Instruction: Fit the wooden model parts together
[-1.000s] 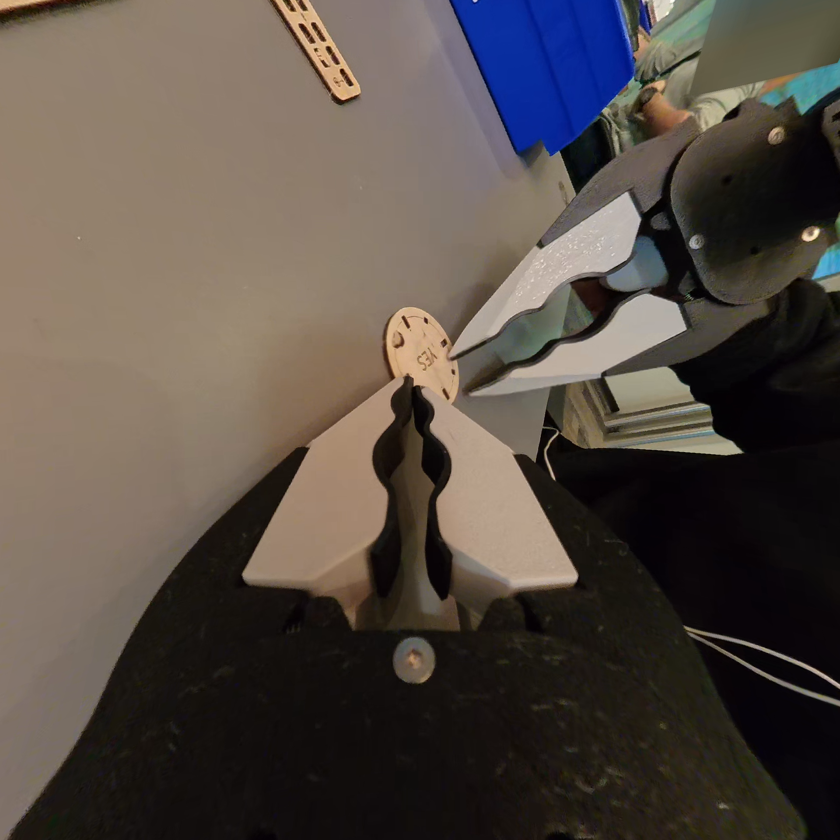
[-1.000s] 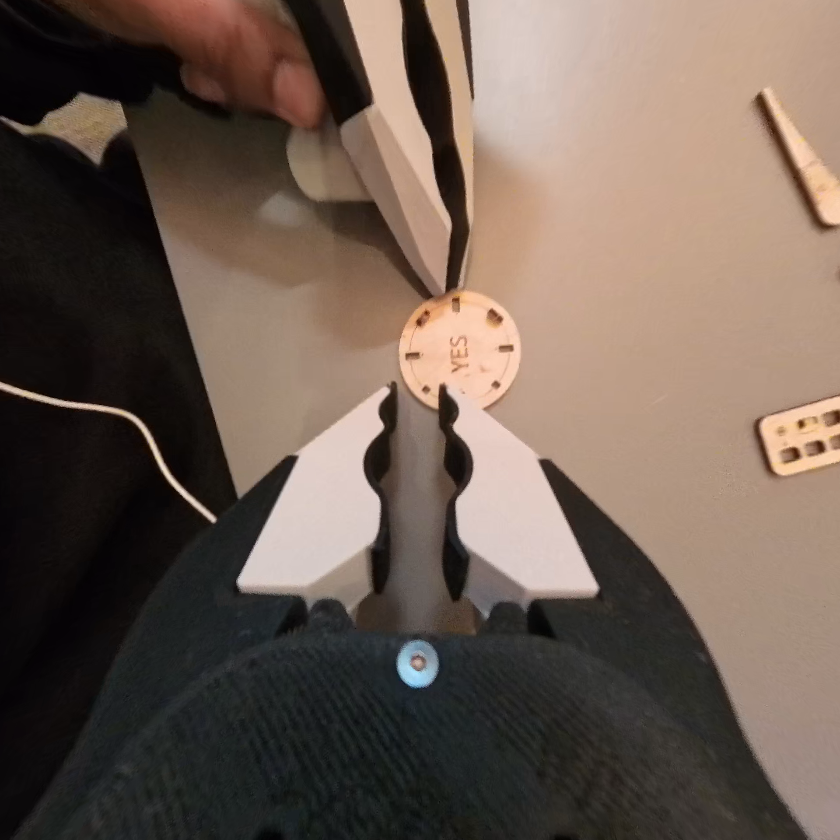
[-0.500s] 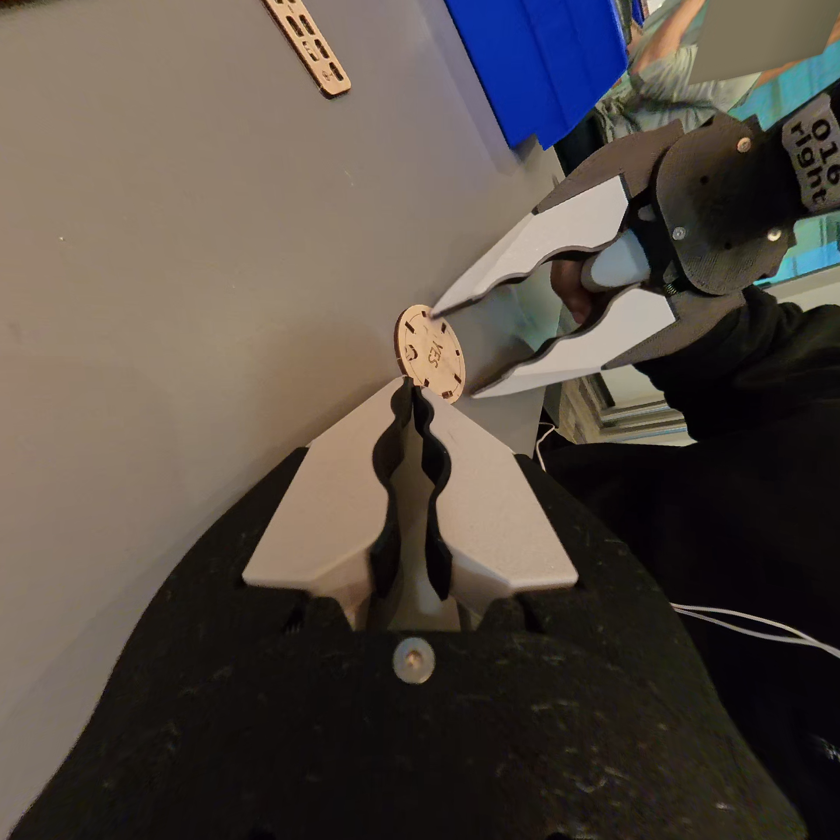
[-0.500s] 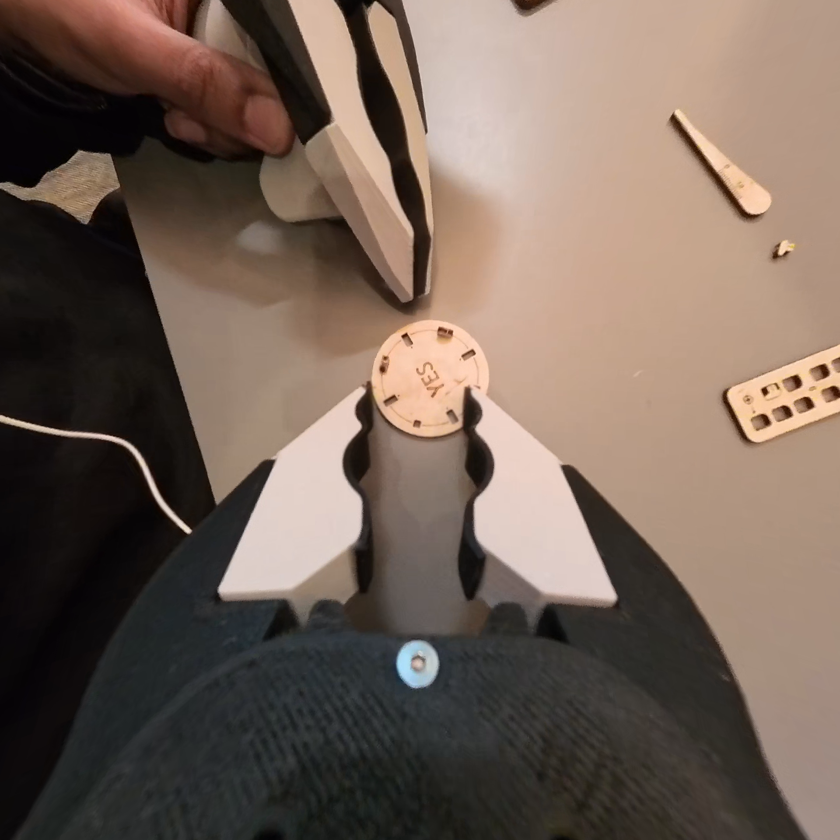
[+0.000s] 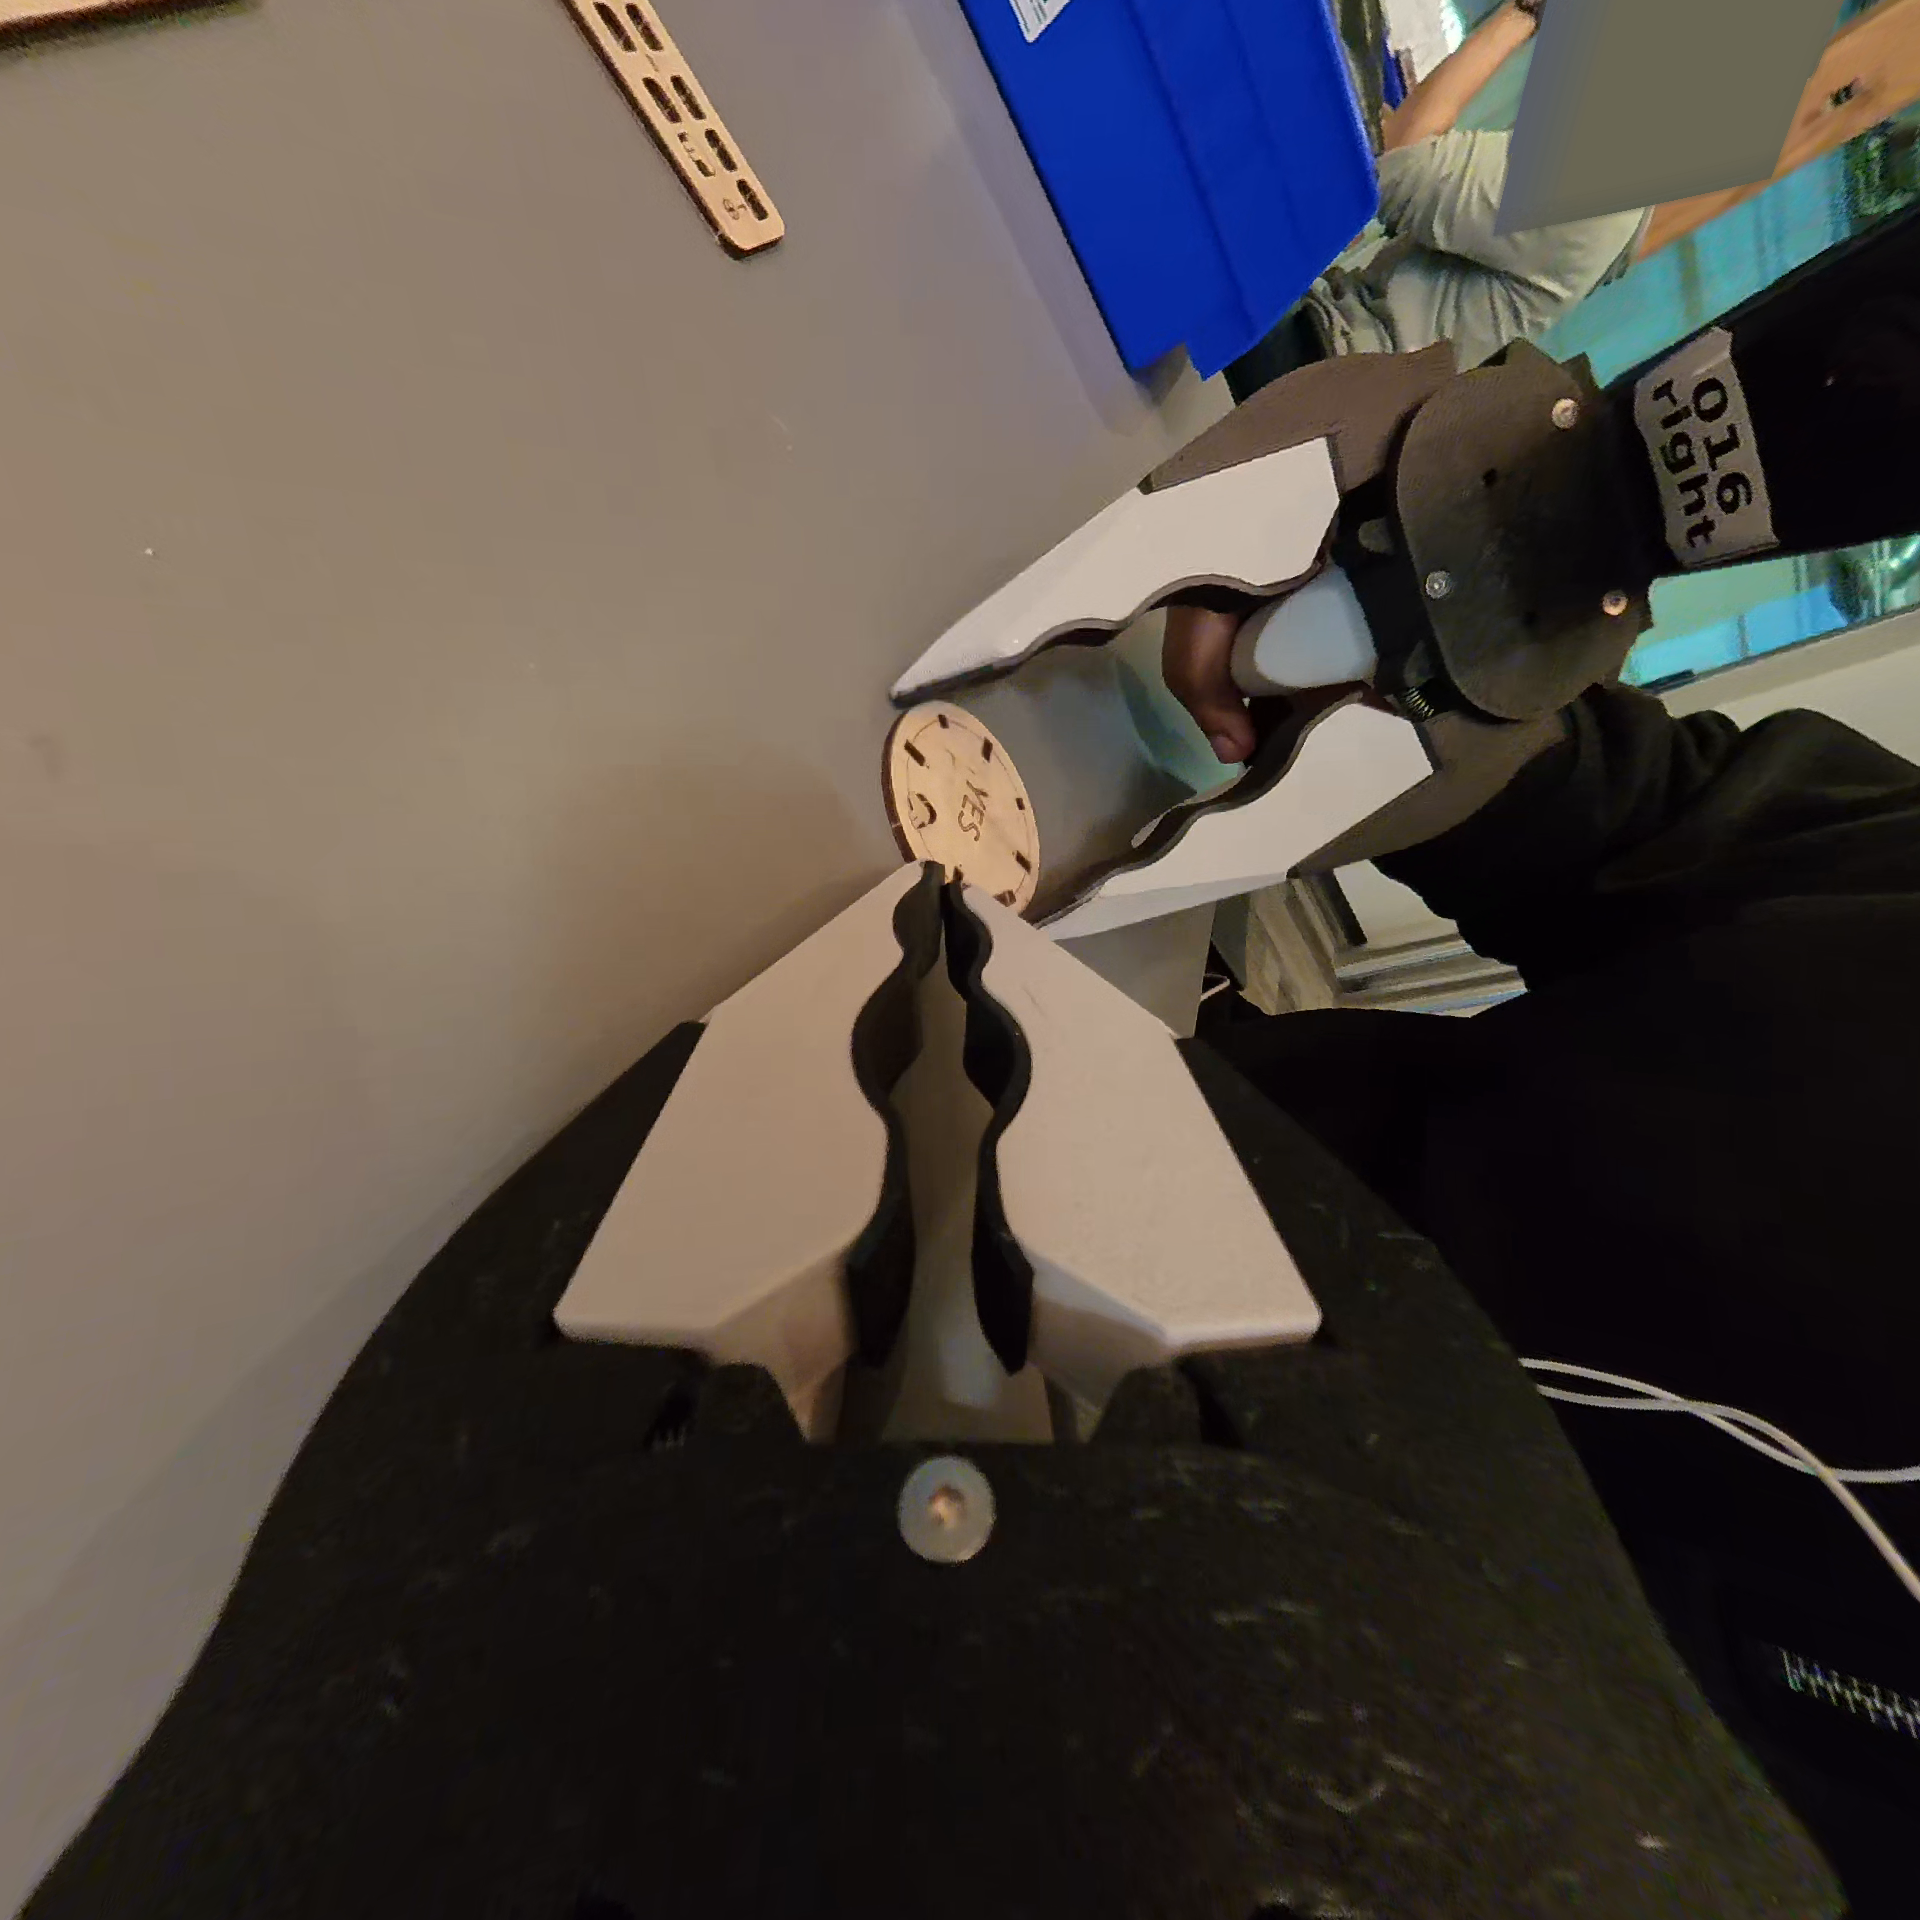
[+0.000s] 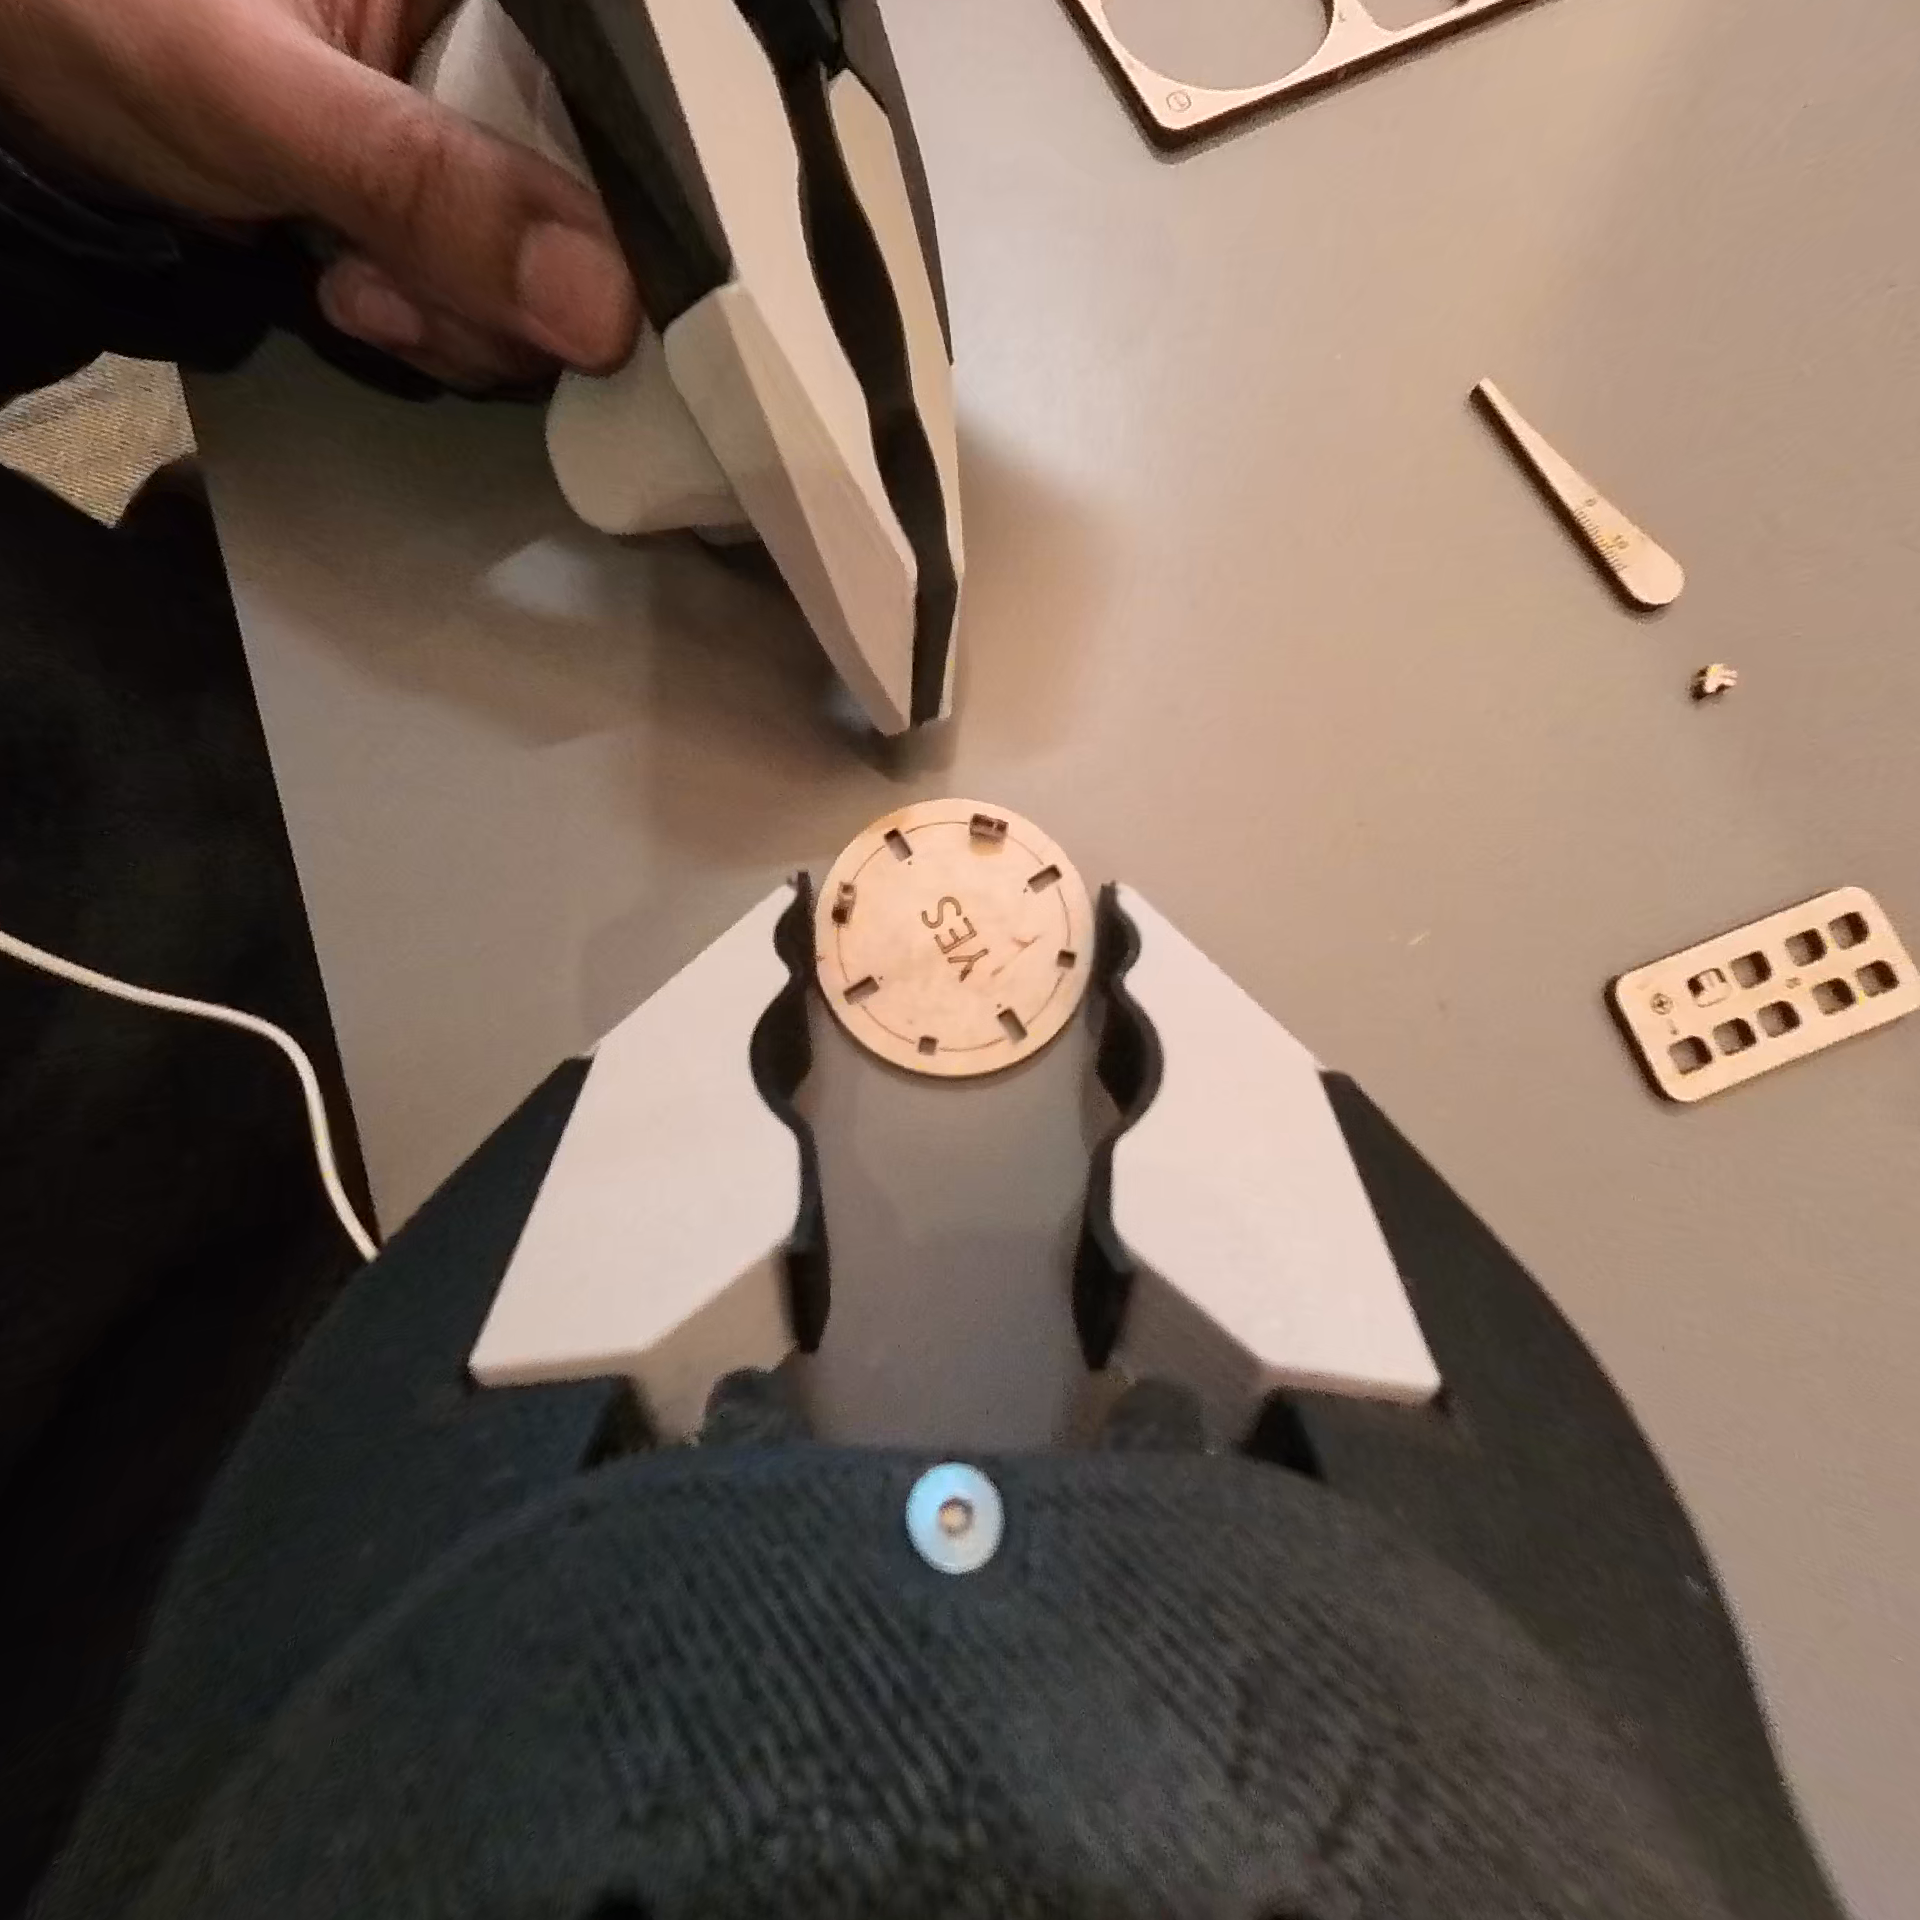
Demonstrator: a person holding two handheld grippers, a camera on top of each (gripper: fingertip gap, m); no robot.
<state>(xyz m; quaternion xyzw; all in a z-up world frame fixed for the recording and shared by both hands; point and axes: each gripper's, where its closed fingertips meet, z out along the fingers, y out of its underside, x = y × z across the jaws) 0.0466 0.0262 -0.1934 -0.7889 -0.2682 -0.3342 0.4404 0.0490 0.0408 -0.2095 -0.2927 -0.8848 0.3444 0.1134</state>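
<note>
A round wooden disc (image 6: 954,940) with small slots around its rim lies flat on the grey table (image 6: 1351,727). My right gripper (image 6: 954,899) is open, with one finger on each side of the disc. A thin gap shows between each pad and the disc's rim. My left gripper (image 5: 940,878) is shut with nothing between its pads. In the right wrist view the left gripper (image 6: 920,717) points down at the table just beyond the disc's far edge and does not touch it. The left wrist view shows the disc (image 5: 961,805) between the right gripper's (image 5: 971,805) spread fingers.
Wooden parts lie on the table: a slotted plate (image 6: 1766,1003), a tapered stick (image 6: 1579,494), a tiny bit (image 6: 1712,681), a frame with round cut-outs (image 6: 1278,62) and a slotted strip (image 5: 675,125). A blue box (image 5: 1174,166) stands at the far edge. A white cable (image 6: 312,1091) hangs off the table's near edge. My left and right fingertips are right by each other. It is some 12 cm from my right tips to the slotted plate (image 6: 1766,1003). It turns up in the left wrist view (image 5: 680,102) as well.
My right gripper opened wider and moved forward until the disc lay between its fingers. My left gripper stayed shut and drew its tip back off the disc's far edge.
</note>
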